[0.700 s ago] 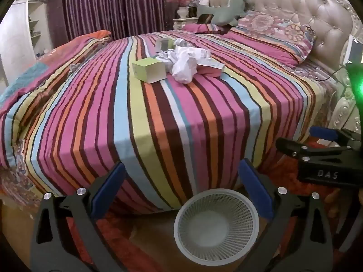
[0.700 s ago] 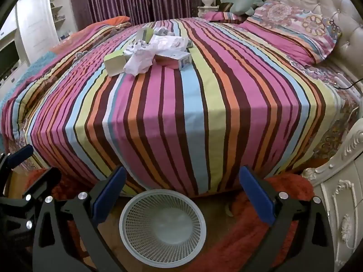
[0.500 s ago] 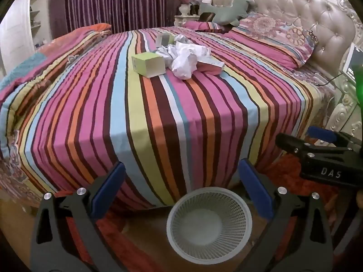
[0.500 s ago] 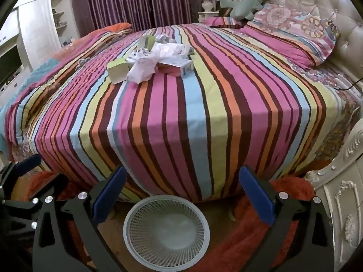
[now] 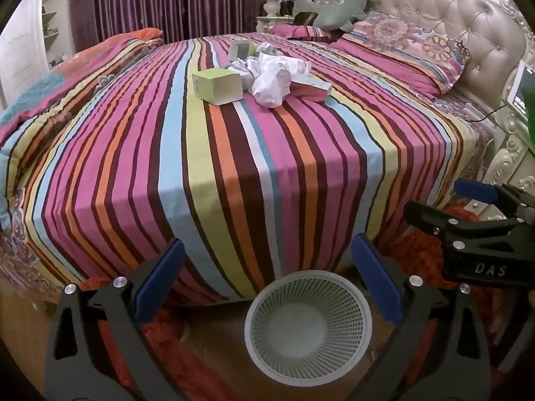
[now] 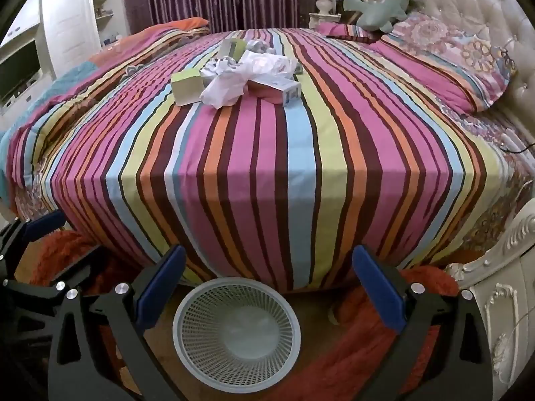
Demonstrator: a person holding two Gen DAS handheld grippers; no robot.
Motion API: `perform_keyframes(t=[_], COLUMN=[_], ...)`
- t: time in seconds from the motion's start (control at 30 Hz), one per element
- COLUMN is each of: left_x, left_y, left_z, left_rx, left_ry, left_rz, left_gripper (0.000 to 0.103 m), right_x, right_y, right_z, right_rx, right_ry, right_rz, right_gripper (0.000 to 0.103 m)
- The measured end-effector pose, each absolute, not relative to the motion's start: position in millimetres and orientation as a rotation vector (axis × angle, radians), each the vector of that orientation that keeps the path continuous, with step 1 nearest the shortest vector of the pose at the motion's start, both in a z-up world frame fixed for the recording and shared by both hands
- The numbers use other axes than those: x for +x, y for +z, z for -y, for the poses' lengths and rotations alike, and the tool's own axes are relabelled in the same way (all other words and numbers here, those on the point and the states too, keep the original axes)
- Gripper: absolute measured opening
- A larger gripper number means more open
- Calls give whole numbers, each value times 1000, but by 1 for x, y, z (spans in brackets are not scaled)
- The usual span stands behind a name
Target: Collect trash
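A heap of trash lies far back on the striped bed: crumpled white paper, a pale green box, a pink carton and a small box behind. A white mesh basket stands empty on the floor at the bed's near edge. My left gripper and my right gripper both hover open over the basket, nothing between their blue pads. The right gripper also shows at the right edge of the left wrist view.
Patterned pillows and a green plush toy lie by the tufted headboard. A carved white nightstand stands right of the bed, a red rug under the basket. Purple curtains and white shelves fill the back.
Both grippers have risen and tilted a little, so the bed and trash heap sit lower and nearer in both views. The jaws stay wide open.
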State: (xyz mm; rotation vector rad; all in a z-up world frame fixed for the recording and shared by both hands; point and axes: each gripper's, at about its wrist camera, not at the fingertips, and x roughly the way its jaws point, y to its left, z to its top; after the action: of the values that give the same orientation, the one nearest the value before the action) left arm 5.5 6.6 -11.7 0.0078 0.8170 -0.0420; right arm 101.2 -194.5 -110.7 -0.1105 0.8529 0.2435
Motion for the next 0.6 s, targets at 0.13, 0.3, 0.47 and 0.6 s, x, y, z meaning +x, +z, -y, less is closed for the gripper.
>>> perform_keyframes(t=[0.13, 0.3, 0.47, 0.6], left_x=[6, 6, 7, 7], left_y=[-12, -12, -13, -13], left_z=[-8, -9, -9, -9], left_rx=[-2, 1, 1, 2], left_ry=[-41, -35, -34, -32], left_rz=[-819, -819, -825, -825], left_gripper=[97, 97, 97, 97], right_x=[102, 102, 103, 103], right_y=[-109, -110, -110, -110], right_z=[195, 195, 195, 196], right_rx=[-109, -107, -102, -97], right_ry=[244, 245, 242, 235], right_rz=[-850, -851, -851, -854], right_gripper=[96, 96, 96, 96])
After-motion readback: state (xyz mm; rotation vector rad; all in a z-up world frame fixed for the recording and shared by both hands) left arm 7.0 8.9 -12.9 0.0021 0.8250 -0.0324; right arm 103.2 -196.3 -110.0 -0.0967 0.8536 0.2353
